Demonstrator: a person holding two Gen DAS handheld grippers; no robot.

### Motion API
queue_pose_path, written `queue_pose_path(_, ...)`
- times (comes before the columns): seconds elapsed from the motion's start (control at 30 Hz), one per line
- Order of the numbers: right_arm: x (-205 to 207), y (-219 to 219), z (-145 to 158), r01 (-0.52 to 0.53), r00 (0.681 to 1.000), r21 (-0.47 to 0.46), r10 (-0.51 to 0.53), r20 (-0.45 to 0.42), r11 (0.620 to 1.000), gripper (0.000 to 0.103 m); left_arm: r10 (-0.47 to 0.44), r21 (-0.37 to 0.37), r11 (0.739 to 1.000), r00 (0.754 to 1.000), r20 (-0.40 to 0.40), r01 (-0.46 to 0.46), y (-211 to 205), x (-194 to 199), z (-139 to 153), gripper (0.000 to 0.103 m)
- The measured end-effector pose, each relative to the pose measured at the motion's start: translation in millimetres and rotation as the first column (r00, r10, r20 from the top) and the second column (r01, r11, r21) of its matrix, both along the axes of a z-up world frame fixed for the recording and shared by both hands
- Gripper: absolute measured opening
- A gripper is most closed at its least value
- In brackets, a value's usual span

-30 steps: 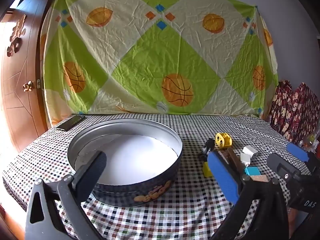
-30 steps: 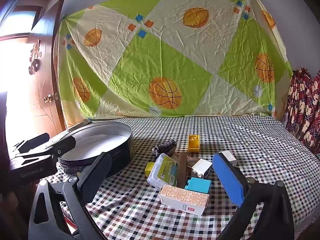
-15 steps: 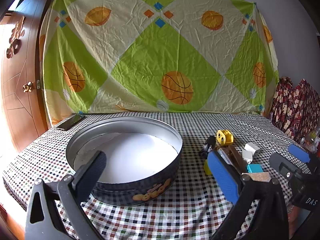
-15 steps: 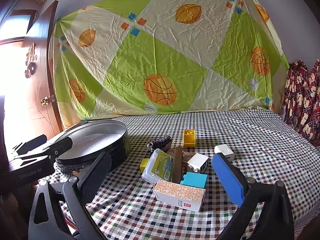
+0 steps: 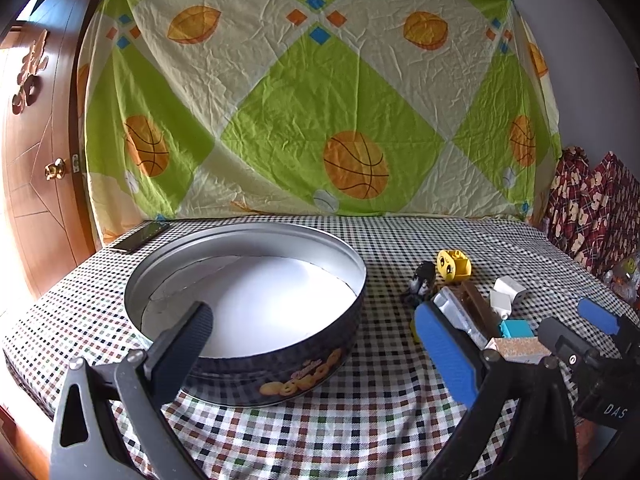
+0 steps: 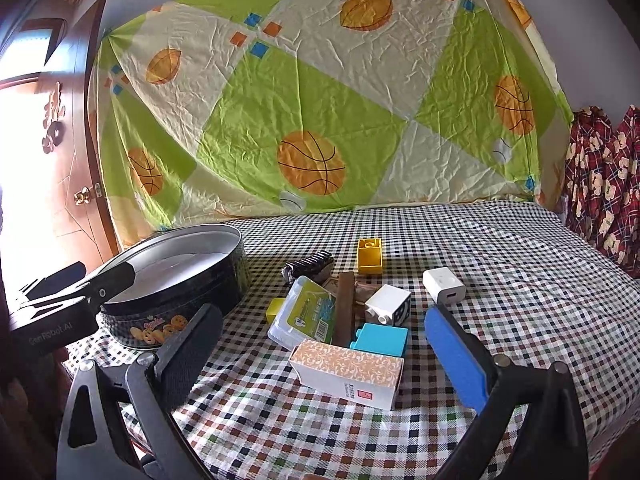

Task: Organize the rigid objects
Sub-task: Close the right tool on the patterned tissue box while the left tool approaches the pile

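On the checked counter, the round cookie tin sits open with a white liner showing inside. In the left wrist view the left gripper hangs released with nothing between its fingers; the tin's near wall lies between them, toward 12 o'clock, without contact. The pile of small things lies off at 2 o'clock from there.

In the right wrist view the right gripper is likewise spread wide and empty. The patterned box lies between its fingers, at 12 o'clock and apart from both. Just behind the box are a turquoise block, a clear plastic case and a brown bar. Farther back at 12 o'clock stand a white block, a white charger, a yellow block and a dark striped object. The tin stands at 10 o'clock.
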State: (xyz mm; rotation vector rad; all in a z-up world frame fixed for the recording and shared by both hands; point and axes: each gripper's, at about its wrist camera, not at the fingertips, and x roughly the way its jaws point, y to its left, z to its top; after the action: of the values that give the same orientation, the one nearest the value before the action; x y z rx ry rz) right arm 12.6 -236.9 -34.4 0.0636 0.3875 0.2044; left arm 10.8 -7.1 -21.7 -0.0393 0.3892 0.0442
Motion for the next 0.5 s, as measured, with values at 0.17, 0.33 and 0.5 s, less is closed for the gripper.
queue_pose_path(0.17, 7, -12, -14, 0.041, 0.998, 0.015, -0.040, -0.038, 0.999, 0.102, -0.015, 0.005, 1.000, 1.000, -0.014, 0.015, -7, 3, -8, 0.103)
queue_pose_path(0.33, 16, -13, -28, 0.040, 0.996, 0.014, -0.039, -0.082, 0.999, 0.102, -0.029, 0.012, 0.999, 0.999, -0.034, 0.030, -13, 7, -16, 0.103)
queue_pose_path(0.5, 21, -1, -39, 0.028, 0.994, -0.017, -0.030, -0.102, 0.999, 0.102, -0.030, 0.006, 1.000, 0.999, -0.045, 0.030, -13, 8, -21, 0.103)
